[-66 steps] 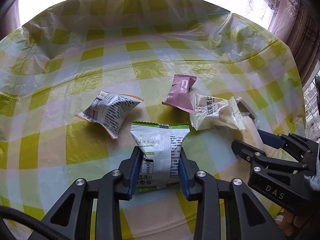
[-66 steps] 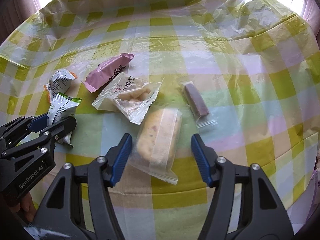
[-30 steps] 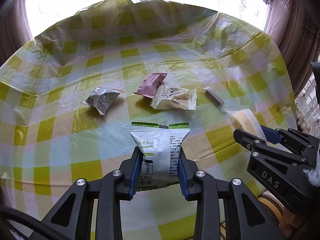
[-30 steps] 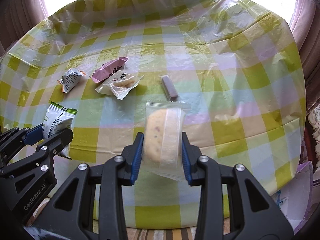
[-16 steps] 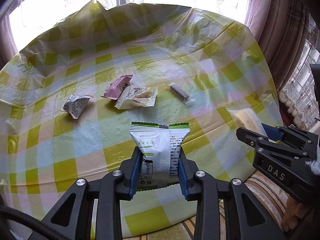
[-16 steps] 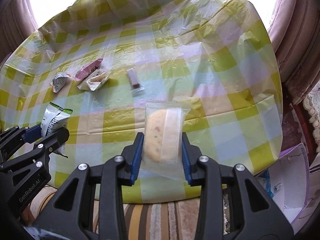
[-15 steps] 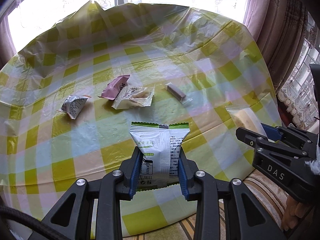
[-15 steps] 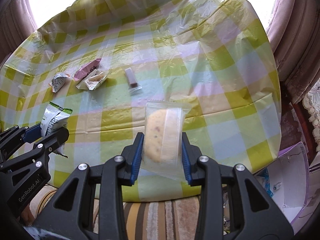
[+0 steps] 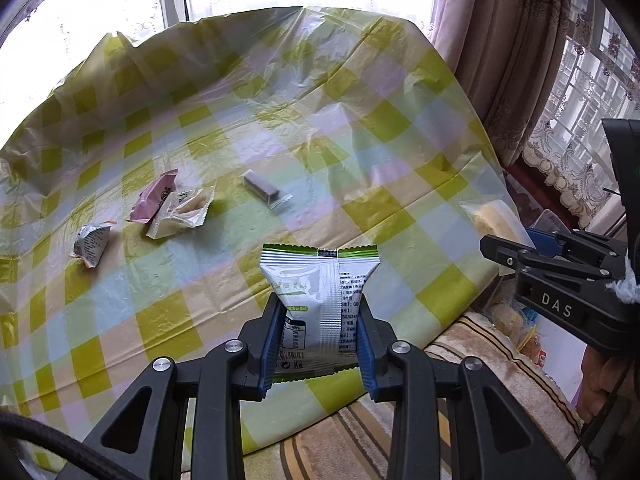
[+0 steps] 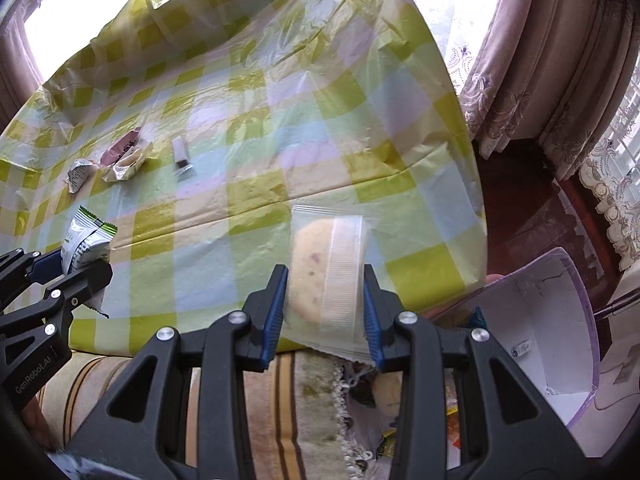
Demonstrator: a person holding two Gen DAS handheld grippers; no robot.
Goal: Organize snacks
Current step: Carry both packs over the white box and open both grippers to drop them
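Note:
My left gripper [image 9: 318, 334] is shut on a green and white snack packet [image 9: 320, 288], held upright above the table's near edge. My right gripper [image 10: 324, 300] is shut on a clear-wrapped round cake [image 10: 326, 268], past the table's right corner. On the checked tablecloth [image 9: 280, 120] lie a pink packet [image 9: 154, 196], a clear packet of pale biscuits [image 9: 180, 214], a small grey and orange packet [image 9: 91, 242] and a purple bar [image 9: 262, 186]. The right gripper [image 9: 520, 248] shows at the right of the left wrist view; the left gripper [image 10: 60, 268] shows at the left of the right wrist view.
A striped cloth-covered seat [image 10: 288, 384] lies below the table's edge. A white box with a purple rim [image 10: 552, 320] stands low on the right, with more wrapped snacks [image 10: 384, 396] beside it. Pink curtains [image 9: 504, 52] and a window are behind.
Both grippers have drawn back from the table and swung right, each still holding its snack. The loose snacks now look farther off and to the left; the box and seat came into view.

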